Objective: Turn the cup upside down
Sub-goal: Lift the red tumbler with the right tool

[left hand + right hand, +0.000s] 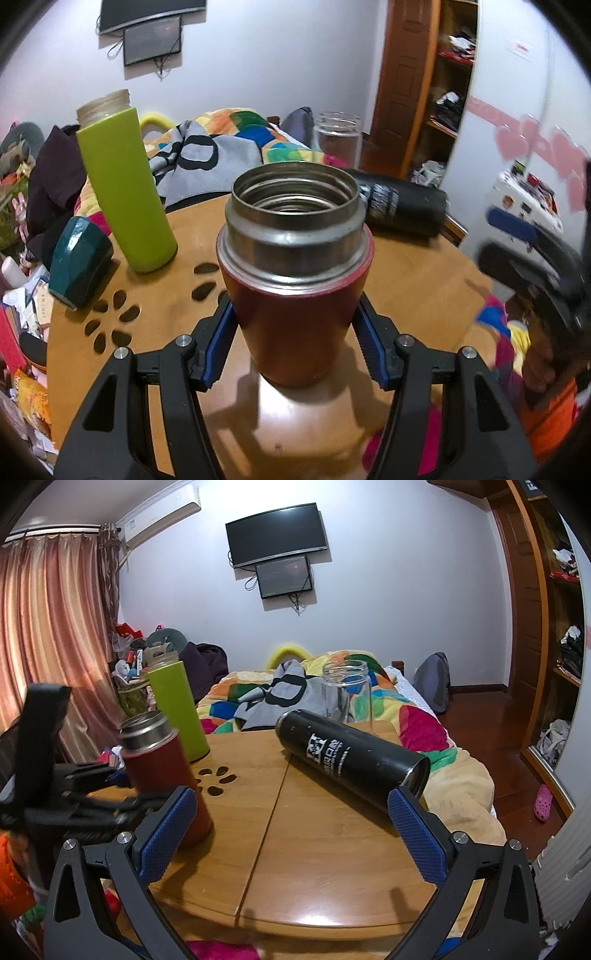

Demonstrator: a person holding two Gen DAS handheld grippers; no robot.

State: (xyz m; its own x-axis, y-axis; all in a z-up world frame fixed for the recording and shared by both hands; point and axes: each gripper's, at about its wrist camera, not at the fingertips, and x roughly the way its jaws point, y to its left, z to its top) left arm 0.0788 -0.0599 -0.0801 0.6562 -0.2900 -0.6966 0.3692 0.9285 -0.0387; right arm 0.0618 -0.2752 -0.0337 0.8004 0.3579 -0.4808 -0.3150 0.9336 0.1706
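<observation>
A red cup with a steel threaded mouth (295, 295) stands upright, mouth up, on the round wooden table (177, 280). My left gripper (293, 332) has its blue pads on both sides of the cup's lower body and is shut on it. In the right wrist view the same cup (162, 771) stands at the left with the left gripper beside it. My right gripper (291, 834) is open and empty above the table's near half, right of the cup.
A black flask (351, 757) lies on its side on the table. A green bottle (125, 184), a clear glass jar (347, 690) and a dark teal object (79, 262) stand near the table's edges. A cluttered bed lies behind.
</observation>
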